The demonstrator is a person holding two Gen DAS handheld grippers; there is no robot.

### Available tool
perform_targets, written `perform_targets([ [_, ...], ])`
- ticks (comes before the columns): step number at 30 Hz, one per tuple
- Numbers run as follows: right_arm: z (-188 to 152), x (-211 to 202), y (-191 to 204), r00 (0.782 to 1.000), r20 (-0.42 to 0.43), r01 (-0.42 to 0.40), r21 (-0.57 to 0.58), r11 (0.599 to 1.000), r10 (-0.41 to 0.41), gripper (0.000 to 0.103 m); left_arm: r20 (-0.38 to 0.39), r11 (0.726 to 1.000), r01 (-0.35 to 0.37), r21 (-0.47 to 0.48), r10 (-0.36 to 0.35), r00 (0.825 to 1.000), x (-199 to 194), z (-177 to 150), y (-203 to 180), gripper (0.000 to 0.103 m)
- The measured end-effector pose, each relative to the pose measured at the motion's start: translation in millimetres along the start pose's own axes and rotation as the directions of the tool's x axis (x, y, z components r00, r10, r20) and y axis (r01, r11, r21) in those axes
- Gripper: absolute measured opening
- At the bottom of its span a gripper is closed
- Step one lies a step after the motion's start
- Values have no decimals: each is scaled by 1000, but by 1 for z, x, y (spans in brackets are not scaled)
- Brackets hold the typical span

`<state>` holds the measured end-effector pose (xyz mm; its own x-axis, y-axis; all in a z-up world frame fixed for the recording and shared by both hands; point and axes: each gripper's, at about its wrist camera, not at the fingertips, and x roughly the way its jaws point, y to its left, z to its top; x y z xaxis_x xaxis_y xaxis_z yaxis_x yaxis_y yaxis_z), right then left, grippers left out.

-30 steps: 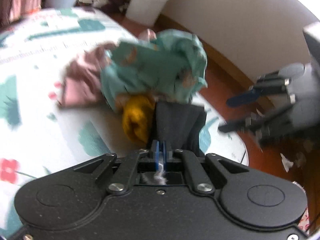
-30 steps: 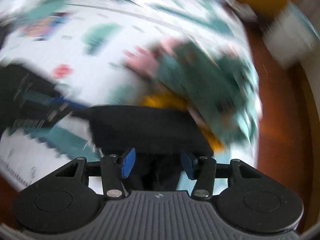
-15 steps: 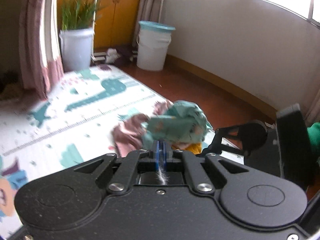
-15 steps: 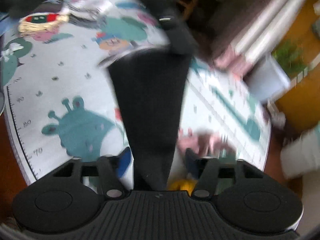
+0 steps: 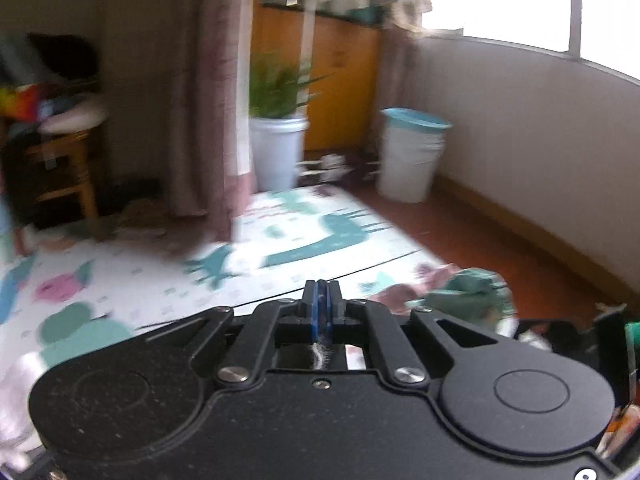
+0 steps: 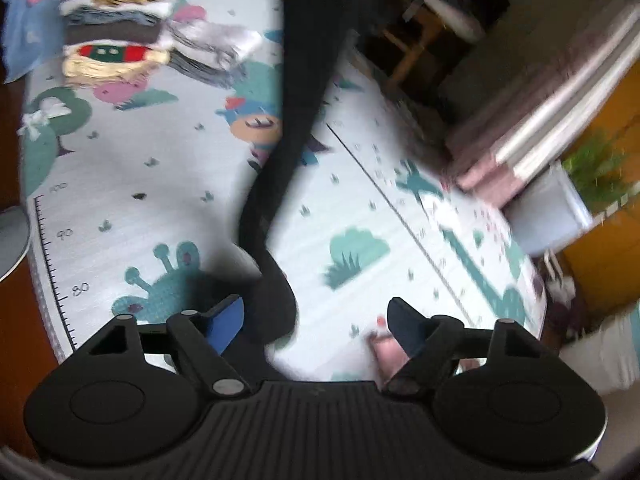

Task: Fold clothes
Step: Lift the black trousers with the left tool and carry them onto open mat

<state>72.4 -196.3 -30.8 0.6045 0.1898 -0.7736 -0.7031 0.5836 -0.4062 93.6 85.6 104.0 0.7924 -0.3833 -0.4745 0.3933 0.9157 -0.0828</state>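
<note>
Bright window (image 5: pixel 500 4), curved wall (image 5: pixel 520 128), wood floor (image 5: pixel 472 232), printed mat (image 5: pixel 160 276), 2 white buckets, curtain (image 5: pixel 208 92).

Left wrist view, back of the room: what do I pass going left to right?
Wooden stool → curtain → potted plant → white bucket with teal rim.

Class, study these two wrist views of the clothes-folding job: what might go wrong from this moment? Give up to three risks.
1. The black garment hangs as a twisted strip; the open right gripper may close on a bunched fold instead of an edge.
2. Its lower end trails near the play mat, so it could drag and crumple.
3. The shut left gripper pinches little cloth, which may slip out.
</note>
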Motion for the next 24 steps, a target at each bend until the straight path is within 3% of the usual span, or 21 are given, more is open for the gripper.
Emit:
perform_targets([
  [3, -1, 17, -12, 999, -53, 7, 75, 997, -3, 73, -76, 999, -36, -19, 34, 997, 9, -14, 18, 1],
  [5, 2, 29, -19, 997, -74, 11, 133, 991, -1, 73, -187, 999, -2, -41, -6, 982, 23, -26, 26, 2],
  [8, 9, 40, -30, 998, -68, 4, 222, 975, 12, 73, -297, 999, -32, 36, 41, 954, 38, -48, 20, 21],
  [10, 15, 44, -36, 998, -50, -9, 273, 962, 24, 73, -308, 997, -42, 57, 58, 950, 41, -54, 17, 48],
  [16, 29, 60, -35, 997, -15, -71, 306, 949, 79, 67, -322, 999, -35, 40, 46, 945, 49, -62, 22, 49],
  [22, 28, 85, -33, 985, -56, -139, 313, 939, 165, 63, -384, 997, -66, 34, 74, 920, 58, -71, 28, 49],
  [24, 27, 93, -35, 978, -77, -158, 340, 927, 195, 60, -426, 997, -69, 32, 76, 902, 70, -80, 32, 49],
])
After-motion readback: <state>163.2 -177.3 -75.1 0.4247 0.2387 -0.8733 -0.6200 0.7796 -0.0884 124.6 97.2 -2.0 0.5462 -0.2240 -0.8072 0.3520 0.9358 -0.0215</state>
